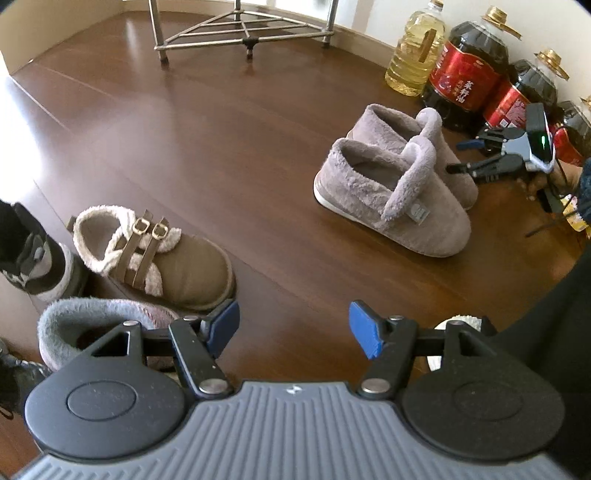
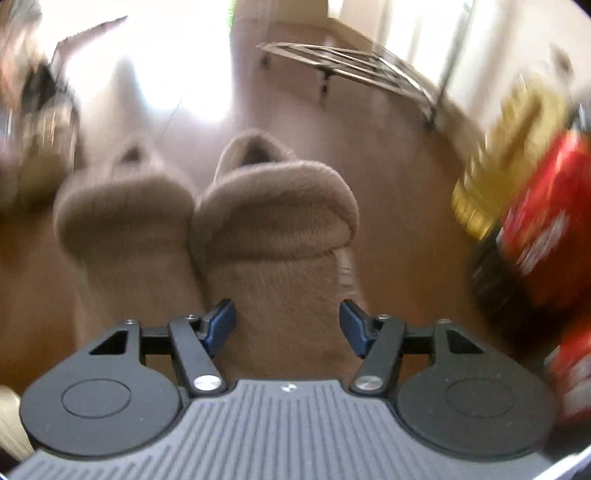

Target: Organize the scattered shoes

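Two grey plush slippers [image 1: 402, 192] stand side by side on the wooden floor at the right of the left wrist view. My right gripper [image 1: 460, 157] is open just behind their toes. In the blurred right wrist view that pair [image 2: 273, 229] fills the middle, and my right gripper [image 2: 287, 326] hangs open over the toe of the right-hand slipper. My left gripper [image 1: 293, 332] is open above bare floor, holding nothing. To its left lie a brown shoe with fleece lining and buckled straps [image 1: 159, 254], a grey fuzzy slipper [image 1: 92, 328] and a black and grey boot [image 1: 33, 258].
Several large oil bottles [image 1: 469, 70] line the wall at the right, close behind the grey pair. A metal rack base [image 1: 243, 33] stands at the back. Another fleecy shoe [image 1: 454, 325] peeks out behind my left gripper's right finger. Open floor lies in the middle.
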